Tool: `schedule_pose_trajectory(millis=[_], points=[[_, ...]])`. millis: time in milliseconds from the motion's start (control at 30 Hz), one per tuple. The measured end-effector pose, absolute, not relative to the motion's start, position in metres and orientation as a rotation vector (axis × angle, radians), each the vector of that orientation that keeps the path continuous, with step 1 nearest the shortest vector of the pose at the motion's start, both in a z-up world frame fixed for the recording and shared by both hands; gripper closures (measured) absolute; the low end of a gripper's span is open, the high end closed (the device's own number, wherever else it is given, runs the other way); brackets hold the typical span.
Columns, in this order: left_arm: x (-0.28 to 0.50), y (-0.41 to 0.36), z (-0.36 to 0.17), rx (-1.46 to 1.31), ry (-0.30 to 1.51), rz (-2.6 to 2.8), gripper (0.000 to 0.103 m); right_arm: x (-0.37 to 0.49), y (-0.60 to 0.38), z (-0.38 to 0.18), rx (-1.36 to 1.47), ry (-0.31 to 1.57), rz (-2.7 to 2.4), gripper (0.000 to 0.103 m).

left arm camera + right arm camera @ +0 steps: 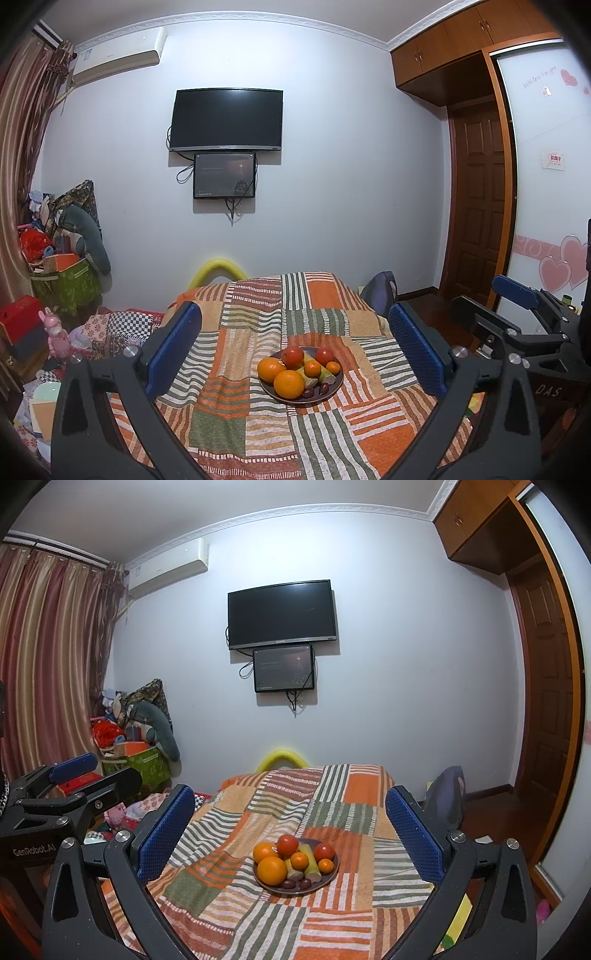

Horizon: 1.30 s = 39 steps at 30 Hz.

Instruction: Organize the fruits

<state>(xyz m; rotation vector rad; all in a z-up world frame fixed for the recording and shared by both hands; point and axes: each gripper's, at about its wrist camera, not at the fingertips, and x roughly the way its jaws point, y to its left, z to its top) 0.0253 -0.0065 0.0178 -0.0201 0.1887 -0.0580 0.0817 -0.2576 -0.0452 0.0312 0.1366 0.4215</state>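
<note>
A dark plate (334,387) sits on a striped patchwork cloth (258,424), also in the right wrist view (328,880). It holds large oranges (289,384), small oranges (312,368), two red tomatoes (293,356), pale green stalk pieces (327,374) and dark grapes (323,387). My left gripper (295,343) is open and empty, held above and short of the plate. My right gripper (290,830) is open and empty, likewise short of the plate. The right gripper shows at the right of the left wrist view (480,306); the left one at the left of the right wrist view (99,771).
The cloth-covered surface (332,786) runs toward a white wall with a TV (226,120) and a small screen (224,176). Clutter and boxes (62,280) lie at the left by curtains (48,657). A wooden door (476,206) and wardrobe stand right. A chair back (447,797) is at the cloth's right edge.
</note>
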Motion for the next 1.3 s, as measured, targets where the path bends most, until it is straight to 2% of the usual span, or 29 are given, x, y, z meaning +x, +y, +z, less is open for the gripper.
schedule_pose_trajectory(millis=[1300], points=[[0.0281,-0.0112,0.0205,-0.033,0.199,-0.086,0.000,0.0831,-0.2606,-0.0394,0.037,0.136,0.418,0.000]])
